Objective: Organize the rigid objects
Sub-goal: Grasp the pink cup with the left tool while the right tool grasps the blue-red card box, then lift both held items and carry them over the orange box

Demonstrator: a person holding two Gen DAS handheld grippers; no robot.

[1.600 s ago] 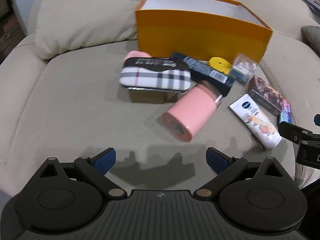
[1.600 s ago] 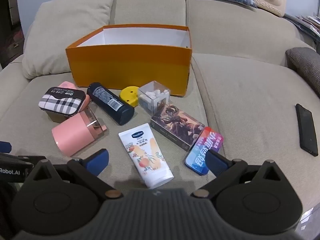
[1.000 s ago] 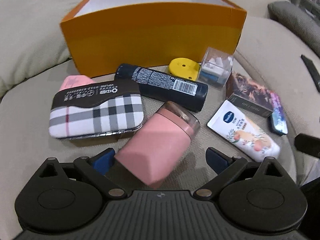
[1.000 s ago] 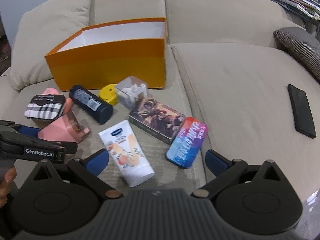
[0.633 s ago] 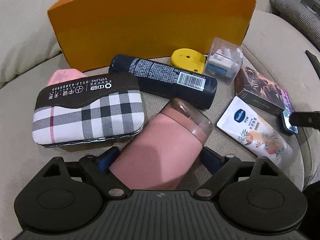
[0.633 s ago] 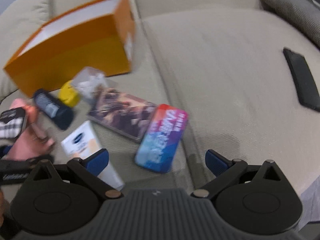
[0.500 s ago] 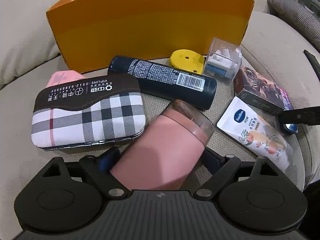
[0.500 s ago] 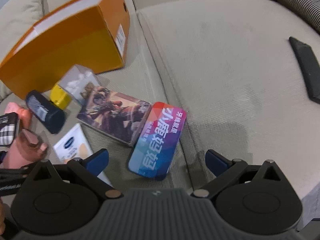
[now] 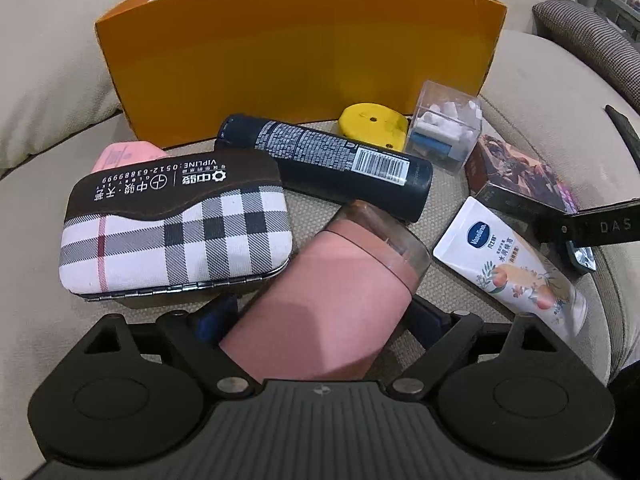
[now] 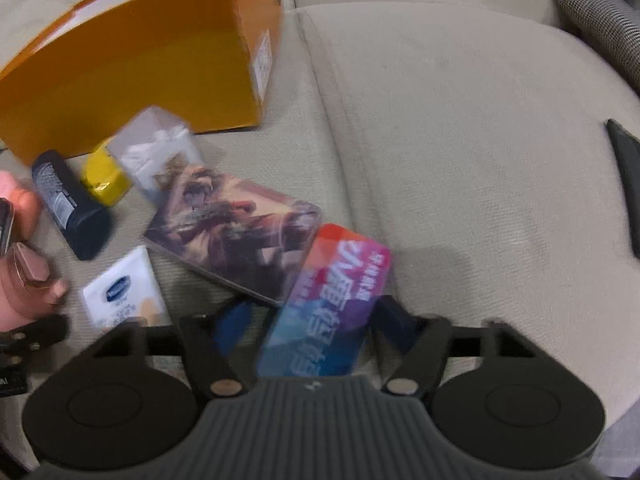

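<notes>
My left gripper (image 9: 320,316) is shut on a pink cylinder with a clear cap (image 9: 332,292), which lies on the sofa seat. Around it lie a plaid case (image 9: 176,224), a dark tube (image 9: 332,160), a yellow disc (image 9: 372,126), a clear box (image 9: 444,128), a Vaseline tube (image 9: 508,268) and a picture box (image 9: 516,176). My right gripper (image 10: 312,320) straddles a red-blue tin (image 10: 332,296), its jaws close to both sides; the view is blurred. The orange box (image 9: 296,52) stands open behind.
A beige pillow (image 9: 48,60) lies left of the orange box (image 10: 140,60). A black phone (image 10: 624,176) lies on the right seat cushion. A grey patterned cushion (image 10: 600,16) is at the far right. A seam runs between the two seat cushions.
My left gripper moved in and closed on the pink cylinder. My right gripper moved forward and right over the red-blue tin, and its jaws narrowed around it.
</notes>
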